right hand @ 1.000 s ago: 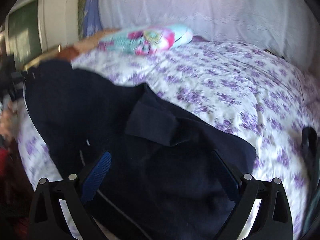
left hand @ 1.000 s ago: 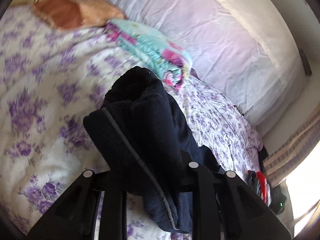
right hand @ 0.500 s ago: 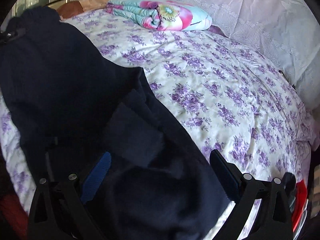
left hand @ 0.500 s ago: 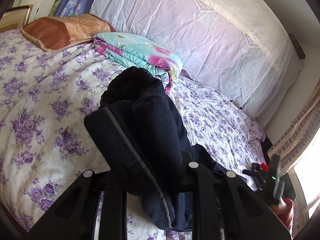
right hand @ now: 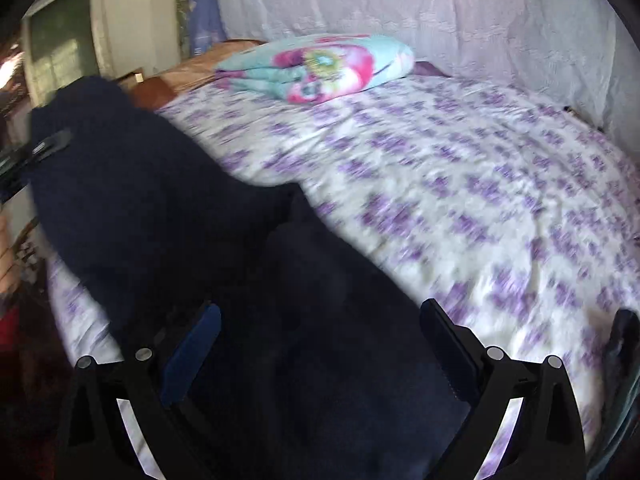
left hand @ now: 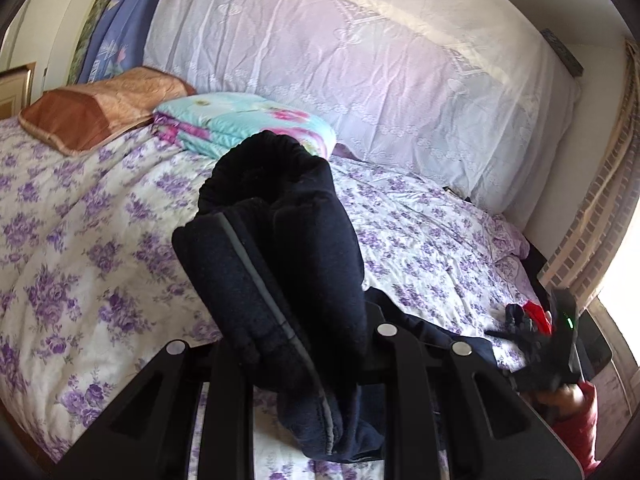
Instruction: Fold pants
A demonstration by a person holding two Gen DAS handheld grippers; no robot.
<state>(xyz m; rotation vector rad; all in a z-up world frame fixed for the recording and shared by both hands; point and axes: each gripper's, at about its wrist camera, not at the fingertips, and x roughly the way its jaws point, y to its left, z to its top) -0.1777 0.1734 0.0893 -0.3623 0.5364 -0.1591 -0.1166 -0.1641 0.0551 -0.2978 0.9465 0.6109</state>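
Note:
Dark navy pants (left hand: pixel 280 216) with a thin grey side stripe are bunched up and lifted off the bed. My left gripper (left hand: pixel 308 320) is shut on that bunch, and the fabric hides its fingertips. The rest of the pants (right hand: pixel 160 216) trails down across the floral bedspread (right hand: pixel 440 200). In the blurred right wrist view, my right gripper (right hand: pixel 320 344) stands open, hovering just over the lower pants, with its blue-padded fingers (right hand: pixel 192 356) wide apart. In the left wrist view the right gripper (left hand: pixel 536 344) shows at the right edge, held by a hand in a red sleeve.
A folded turquoise floral blanket (left hand: pixel 244 120) and a brown pillow (left hand: pixel 100 108) lie at the head of the bed. White embroidered cloth (left hand: pixel 360 60) covers the wall behind. A bright window (left hand: pixel 616 280) is at the right. The bed's far half (right hand: pixel 480 160) bears only the bedspread.
My left gripper has risen and rolled with the pants bunch still in it. The right gripper has come into the left view at the right edge. The right view has swung and blurred.

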